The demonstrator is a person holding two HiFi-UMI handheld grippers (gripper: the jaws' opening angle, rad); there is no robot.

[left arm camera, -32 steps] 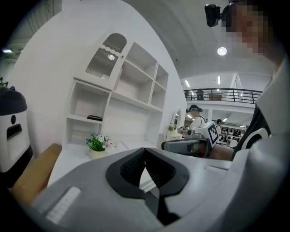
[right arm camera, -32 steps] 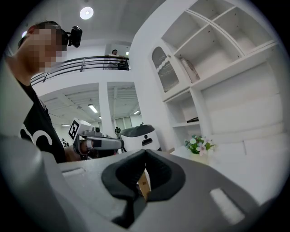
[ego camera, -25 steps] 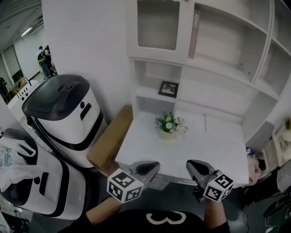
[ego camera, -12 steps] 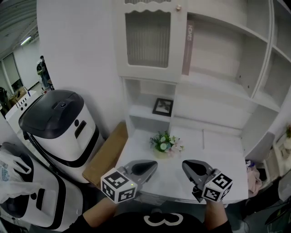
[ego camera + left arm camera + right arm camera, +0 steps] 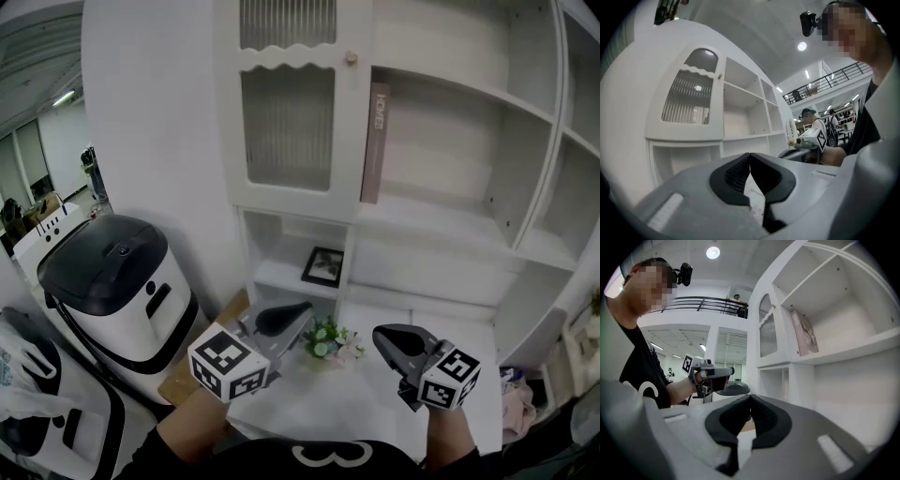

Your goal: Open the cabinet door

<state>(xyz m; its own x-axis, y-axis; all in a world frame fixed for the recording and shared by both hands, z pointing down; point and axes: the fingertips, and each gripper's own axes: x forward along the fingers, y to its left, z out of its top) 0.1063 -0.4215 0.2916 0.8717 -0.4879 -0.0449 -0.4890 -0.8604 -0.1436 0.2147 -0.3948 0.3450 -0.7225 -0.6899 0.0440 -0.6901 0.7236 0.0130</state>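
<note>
The white cabinet door (image 5: 291, 127) with ribbed glass is closed, upper left of the shelving unit, with a small round knob (image 5: 351, 58) near its top right corner. The door (image 5: 689, 101) and its knob (image 5: 720, 75) also show in the left gripper view, and the door (image 5: 768, 331) shows edge-on in the right gripper view. My left gripper (image 5: 298, 309) is shut and empty, held well below the door. My right gripper (image 5: 382, 336) is also shut and empty, beside it to the right, pointing at the shelves.
A pink book (image 5: 376, 142) stands on the open shelf right of the door. A framed picture (image 5: 322, 266) sits in a lower cubby; a small flower pot (image 5: 328, 339) rests on the white desk (image 5: 319, 398). Two white-and-black bins (image 5: 117, 286) stand at left.
Both grippers have risen and moved towards the cabinet. The view has tilted up, so the door and its knob now show in full.
</note>
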